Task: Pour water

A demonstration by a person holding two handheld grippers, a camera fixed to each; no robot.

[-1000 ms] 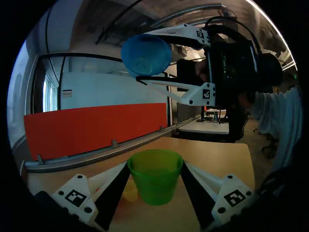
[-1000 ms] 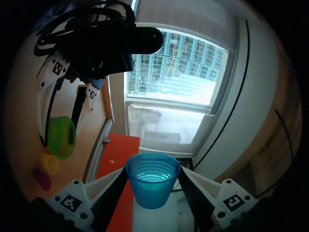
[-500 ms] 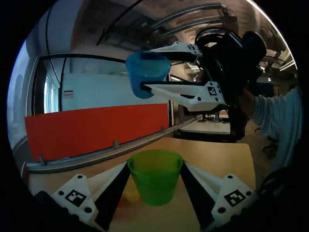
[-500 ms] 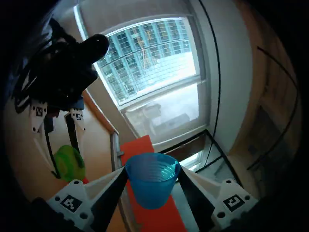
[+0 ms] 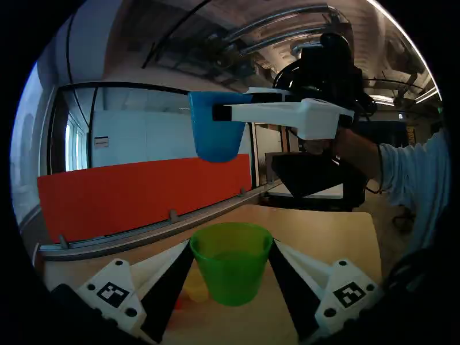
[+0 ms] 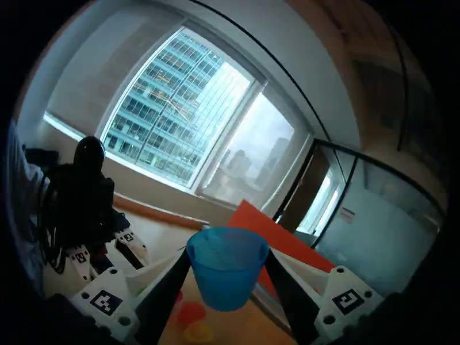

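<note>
- Wooden tabletop [image 5: 322, 230] spans the lower part of the left gripper view, with an orange partition [image 5: 138, 192] standing behind it at middle left; a tall window [image 6: 172, 132] takes the upper left of the right gripper view.
- At lower centre of the left gripper view the green cup [image 5: 231, 270] stands upright; the left gripper [image 5: 230, 248] is clenched on it, one finger pressed to each side; whether it holds water I cannot tell.
- At upper centre of that view, well above the green cup, the blue cup [image 5: 215, 132] is upright; the right gripper [image 5: 221, 112] grasps it, seen side-on, with one white finger lying across the cup's wall near the rim.
- In the right gripper view the blue cup sits at lower centre with both fingers against its sides; what is inside is unclear.
- A hand [image 5: 322, 144] carries the right gripper right of centre; a pale sleeve [image 5: 414, 172] runs to the right edge.
- At lower left of the right gripper view, farther off, is the left gripper — a dark body with cables above it.
- On the table a small yellow piece [image 5: 195, 287] lies just beside the green cup; in the right gripper view a red piece [image 6: 190, 312] lies below the blue cup.
</note>
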